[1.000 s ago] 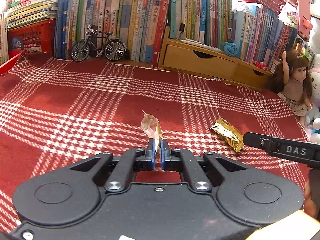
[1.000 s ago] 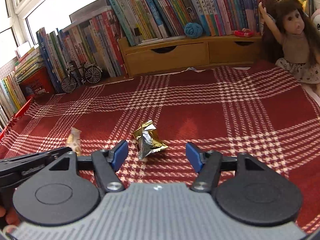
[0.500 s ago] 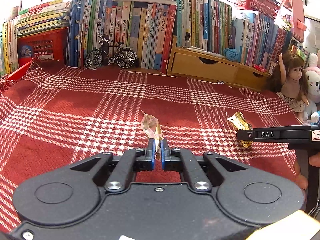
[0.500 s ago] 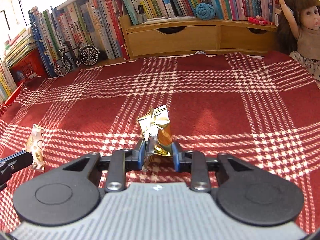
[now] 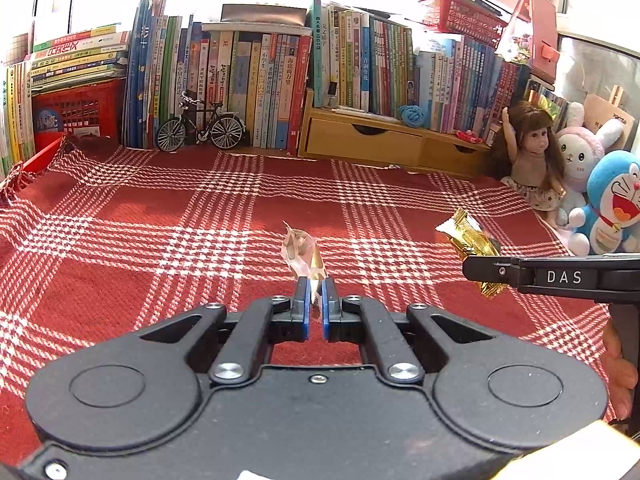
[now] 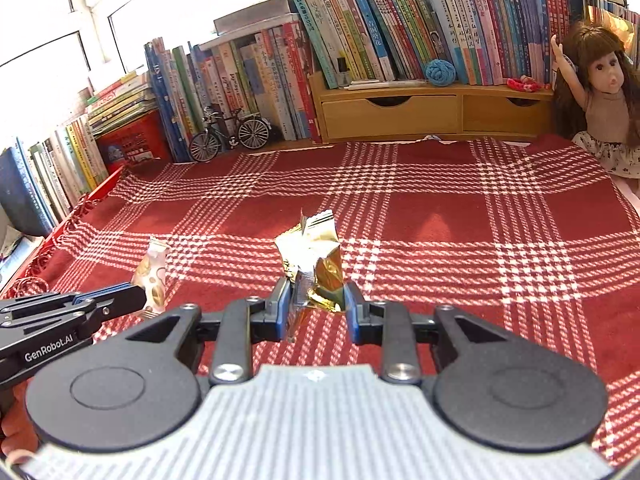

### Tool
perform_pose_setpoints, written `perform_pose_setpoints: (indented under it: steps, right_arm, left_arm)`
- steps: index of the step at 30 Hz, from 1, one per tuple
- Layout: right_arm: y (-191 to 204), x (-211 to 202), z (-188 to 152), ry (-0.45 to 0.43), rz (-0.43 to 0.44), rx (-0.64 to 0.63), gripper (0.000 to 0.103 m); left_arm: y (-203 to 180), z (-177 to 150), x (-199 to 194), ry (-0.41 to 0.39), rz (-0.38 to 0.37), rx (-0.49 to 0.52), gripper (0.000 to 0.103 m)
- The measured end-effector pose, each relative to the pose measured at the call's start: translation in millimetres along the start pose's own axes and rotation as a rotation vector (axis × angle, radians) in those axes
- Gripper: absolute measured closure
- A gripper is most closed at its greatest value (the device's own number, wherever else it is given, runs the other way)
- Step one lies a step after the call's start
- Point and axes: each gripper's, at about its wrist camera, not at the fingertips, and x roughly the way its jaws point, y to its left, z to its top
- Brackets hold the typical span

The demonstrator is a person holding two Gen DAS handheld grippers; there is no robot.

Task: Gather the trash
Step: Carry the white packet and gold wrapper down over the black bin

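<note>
Gold foil wrapper [image 6: 314, 258]: crumpled, shiny gold with a pale printed face and a silver inner fold, being pinched upright between the blue pads of the right gripper [image 6: 316, 306], its torn top edge standing above the fingertips. The jaws are being kept at a narrow gap by the bulk of the foil. In the left wrist view the same wrapper [image 5: 472, 240] is being seen side-on, clear of the cloth, with its lower end showing below the black finger.

Clear wrapper [image 5: 302, 252]: thin, translucent, pinkish with a gold patch, twisted to a point at the top. It is being clamped by the left gripper [image 5: 315, 300], whose blue pads are nearly meeting with only the film between them. From the right wrist view this wrapper [image 6: 152, 276] is showing a pale pink face with tan oval prints, sticking up past the left gripper's tip.

Both pieces are being held above a red and white plaid cloth [image 5: 160, 220]. At the cloth's far edge a row of books [image 5: 248, 80], a model bicycle [image 5: 200, 128] and a wooden drawer unit [image 5: 380, 144] are being seen. A doll [image 5: 532, 156] and plush toys [image 5: 600, 200] are sitting at the right side.
</note>
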Motion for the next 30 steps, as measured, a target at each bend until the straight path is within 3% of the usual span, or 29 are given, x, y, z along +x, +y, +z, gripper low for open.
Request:
perform_pose_setpoints:
  steps: [20,30]
  right_arm:
    - [42,-107,-97,0.009,0.129,-0.064,0.069]
    - [63,-120,-168,0.09,0.175,-0.084,0.069]
  left_arm:
    - [-6,-83,-122,-0.03,-0.099,0.026,0.098]
    - [-3,-155,-153,0.067,-0.123,0.087,0.098]
